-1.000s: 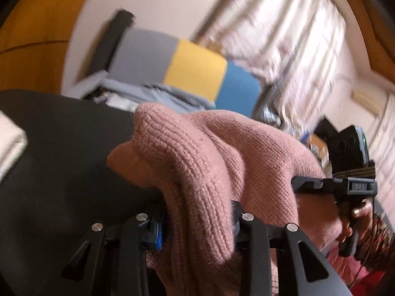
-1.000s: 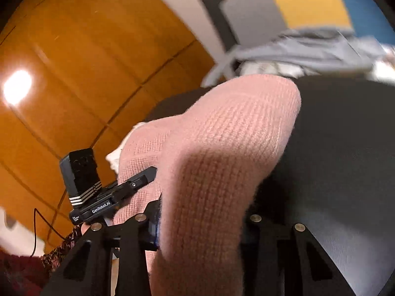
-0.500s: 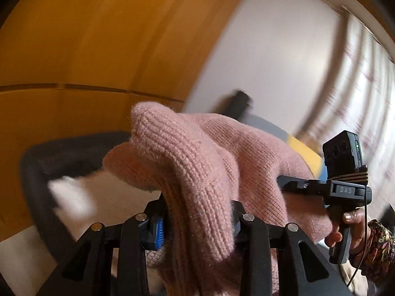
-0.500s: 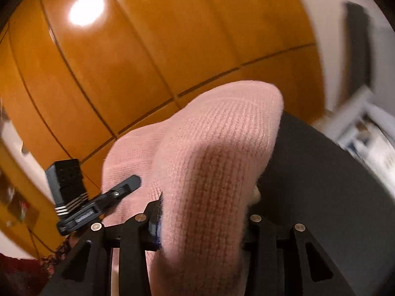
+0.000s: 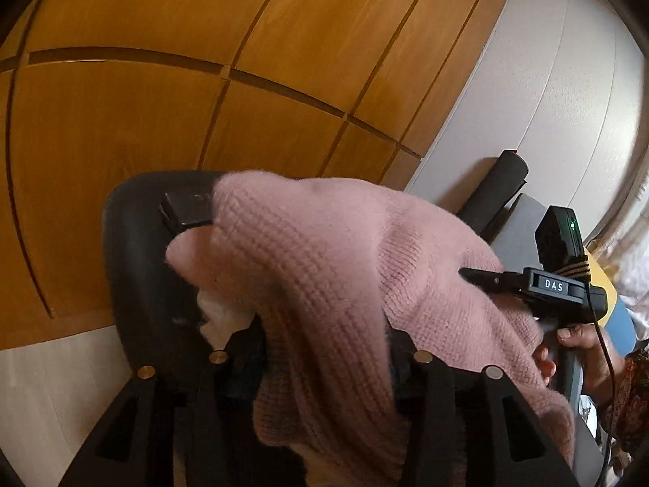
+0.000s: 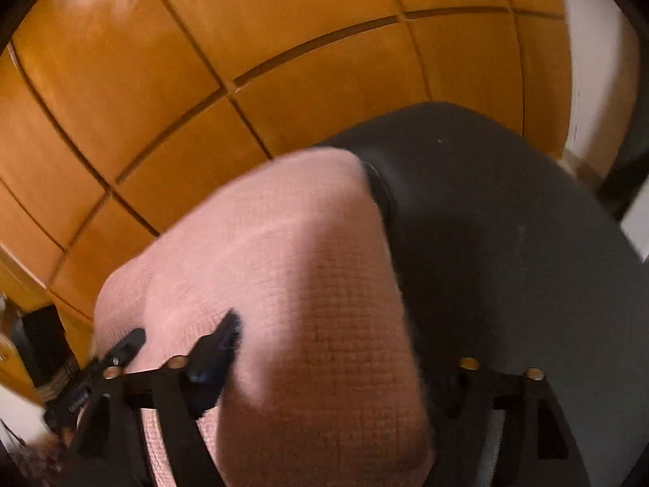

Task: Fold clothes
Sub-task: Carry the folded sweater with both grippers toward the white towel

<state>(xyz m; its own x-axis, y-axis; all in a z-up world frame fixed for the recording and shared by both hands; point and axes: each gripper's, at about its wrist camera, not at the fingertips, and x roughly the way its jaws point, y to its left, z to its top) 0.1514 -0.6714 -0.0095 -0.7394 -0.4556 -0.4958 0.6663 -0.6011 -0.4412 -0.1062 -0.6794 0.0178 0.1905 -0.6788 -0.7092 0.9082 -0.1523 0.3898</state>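
Note:
A pink knit sweater [image 5: 324, 268] is bunched and draped over my left gripper [image 5: 320, 345], which is shut on a fold of it. In the same view my right gripper [image 5: 478, 278] comes in from the right, a hand [image 5: 576, 332] on its handle and its finger lying on the knit. In the right wrist view the sweater [image 6: 292, 284] fills the gap of my right gripper [image 6: 324, 337]; its jaws stand wide apart and the left fingertip [image 6: 225, 332] is bare beside the cloth. My left gripper [image 6: 121, 349] shows at the lower left, against the sweater.
A rounded black seat-like surface [image 6: 507, 243] lies under the sweater, with a white cloth [image 5: 219, 316] and a small dark flat block [image 5: 186, 211] on it. Wooden wall panels [image 5: 162, 101] stand behind. A black roll [image 5: 499, 186] leans by the white wall.
Both grippers swung left with the sweater, from the grey, yellow and blue cushions to the wooden wall. The right gripper's jaws have spread apart; the left stays clamped.

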